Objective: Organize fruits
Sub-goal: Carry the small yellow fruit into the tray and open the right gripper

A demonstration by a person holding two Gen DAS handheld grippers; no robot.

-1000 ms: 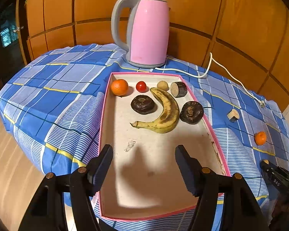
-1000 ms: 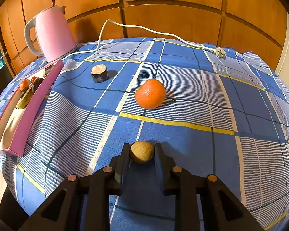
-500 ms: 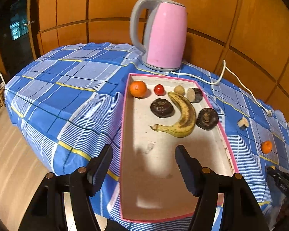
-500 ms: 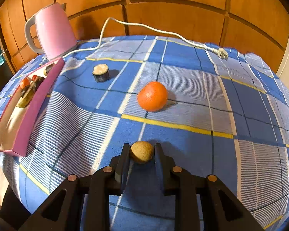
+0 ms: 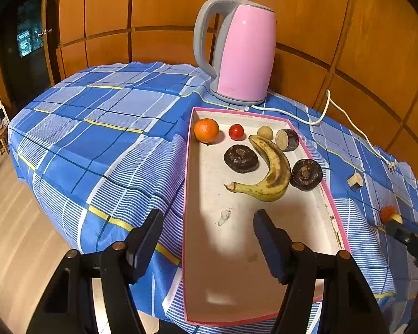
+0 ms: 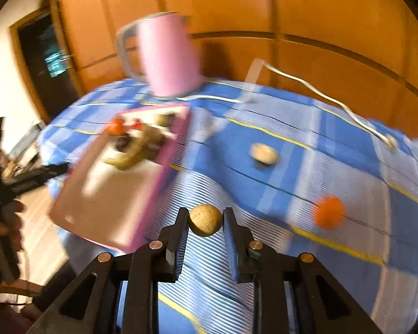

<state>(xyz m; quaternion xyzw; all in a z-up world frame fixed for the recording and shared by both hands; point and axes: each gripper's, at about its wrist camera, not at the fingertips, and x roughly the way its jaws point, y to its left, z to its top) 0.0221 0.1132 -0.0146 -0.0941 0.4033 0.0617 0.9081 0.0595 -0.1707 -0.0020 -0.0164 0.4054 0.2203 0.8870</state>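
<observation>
Right tongs clamp small tan round fruit, above worktop beside pink tray. Left tongs wide, empty, over tray's near end. Advice: clear tray wall, lower onto bare floor short of banana, release gently to prevent rolling.

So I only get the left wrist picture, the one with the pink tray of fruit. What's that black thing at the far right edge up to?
Observer: That's the right tool. It is clamped on a small round tan fruit, pinched between both fingers.
Operator: Is the fruit over the tray?
Observer: No. In the right wrist view the tray lies to the fruit's left, and only striped cloth shows behind the fruit.
Operator: And who holds the tool I'm looking along?
Observer: What looks like a person's hand shows at the left edge of that view, by the left tool.
</observation>
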